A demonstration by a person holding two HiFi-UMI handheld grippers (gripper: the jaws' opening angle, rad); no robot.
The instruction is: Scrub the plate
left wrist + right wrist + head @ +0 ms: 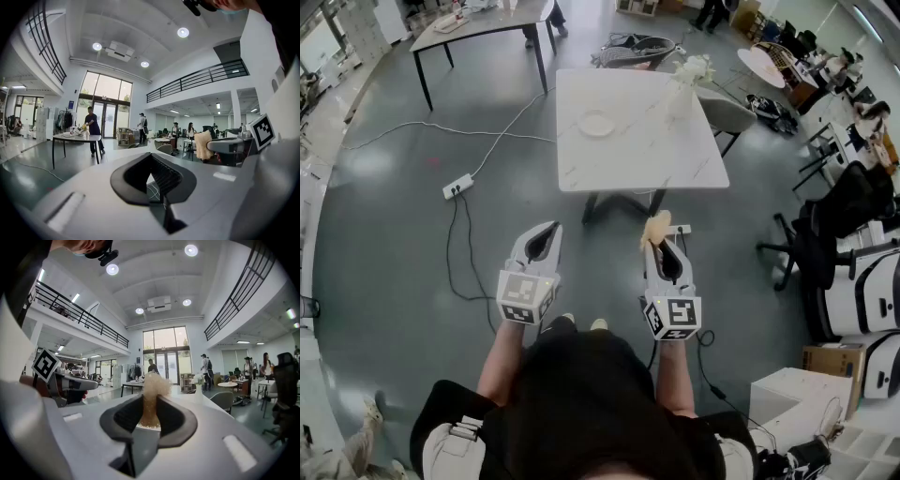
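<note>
One plate (596, 123), one sponge (656, 224), left claw (551, 228), right claw (662, 244).

An open office hall: work tables (647, 155), swivel chairs (848, 211), mezzanine railing (206, 76), glass entrance doors (166, 357)

Bright ceiling lights (183, 32); even daylight; dark, warped fisheye edges.

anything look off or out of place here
Nothing looks spilled or broken. The plate sits flat on the white table, near a vase of flowers. The right gripper is shut on a tan sponge, well short of the table. Only loose end: a power strip and its cable lie across the floor left of the table.
</note>
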